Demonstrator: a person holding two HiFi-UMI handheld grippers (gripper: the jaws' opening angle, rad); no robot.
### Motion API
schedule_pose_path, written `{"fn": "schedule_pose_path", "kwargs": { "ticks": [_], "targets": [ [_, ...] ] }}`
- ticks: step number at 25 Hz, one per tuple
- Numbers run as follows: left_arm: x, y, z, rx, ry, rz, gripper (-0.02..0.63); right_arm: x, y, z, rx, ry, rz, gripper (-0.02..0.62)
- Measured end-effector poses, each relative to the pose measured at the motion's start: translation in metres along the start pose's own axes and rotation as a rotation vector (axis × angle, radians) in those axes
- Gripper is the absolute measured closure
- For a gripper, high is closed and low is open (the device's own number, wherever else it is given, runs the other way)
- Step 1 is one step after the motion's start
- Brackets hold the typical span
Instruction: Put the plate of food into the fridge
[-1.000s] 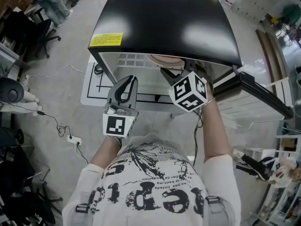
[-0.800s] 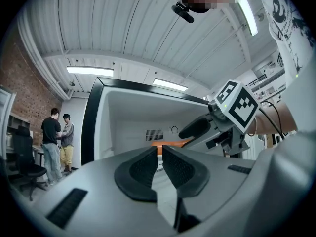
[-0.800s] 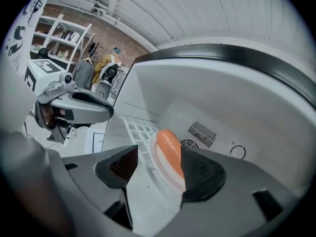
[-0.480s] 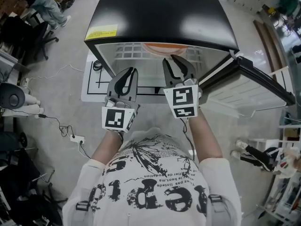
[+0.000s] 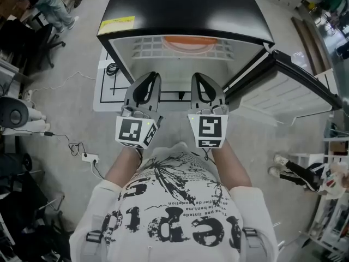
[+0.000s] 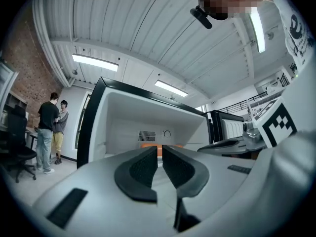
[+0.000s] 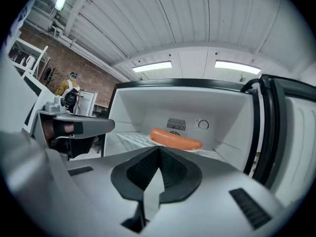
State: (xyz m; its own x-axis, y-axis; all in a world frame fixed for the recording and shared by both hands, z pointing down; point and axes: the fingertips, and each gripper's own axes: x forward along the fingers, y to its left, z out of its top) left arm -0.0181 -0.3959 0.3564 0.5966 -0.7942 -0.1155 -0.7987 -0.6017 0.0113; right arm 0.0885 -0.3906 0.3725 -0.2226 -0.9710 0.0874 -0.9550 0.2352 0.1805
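Observation:
The black mini fridge (image 5: 185, 10) stands open, its door (image 5: 297, 86) swung out to the right. Inside, an orange sausage (image 7: 175, 138) lies on a pale plate (image 5: 190, 41) on the white wire shelf (image 5: 144, 49). Both grippers hang level in front of the opening, side by side and apart from the plate. My right gripper (image 5: 196, 76) (image 7: 159, 148) has just been closing and is shut with nothing between its pads. My left gripper (image 5: 154, 76) (image 6: 160, 148) is shut and empty too; past its tips a strip of the sausage (image 6: 148, 145) shows.
The fridge sits on a white floor mat (image 5: 106, 97) with black lines. A cable and power strip (image 5: 84, 157) lie on the floor at the left, near an office chair (image 5: 43, 34). Two people (image 6: 52, 130) stand far off to the left. Shelving stands at the right.
The right gripper has drawn back out of the fridge toward the person, rolled its marker face upward and closed its jaws. The plate stays on the shelf. The left gripper hardly moved.

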Motion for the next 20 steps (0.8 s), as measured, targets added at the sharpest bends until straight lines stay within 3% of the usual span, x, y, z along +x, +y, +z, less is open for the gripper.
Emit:
{"fn": "schedule_pose_path", "kwargs": {
  "ticks": [4,20],
  "targets": [
    [-0.01,-0.011,0.001,0.033,0.001,-0.01,0.569,-0.02,0.015,-0.006,0.022,-0.043,0.018,0.594],
    [-0.052,-0.038,-0.007,0.034,0.026,-0.05,0.569,-0.057,0.04,-0.006,0.039,-0.072,0.005,0.594]
  ]
}}
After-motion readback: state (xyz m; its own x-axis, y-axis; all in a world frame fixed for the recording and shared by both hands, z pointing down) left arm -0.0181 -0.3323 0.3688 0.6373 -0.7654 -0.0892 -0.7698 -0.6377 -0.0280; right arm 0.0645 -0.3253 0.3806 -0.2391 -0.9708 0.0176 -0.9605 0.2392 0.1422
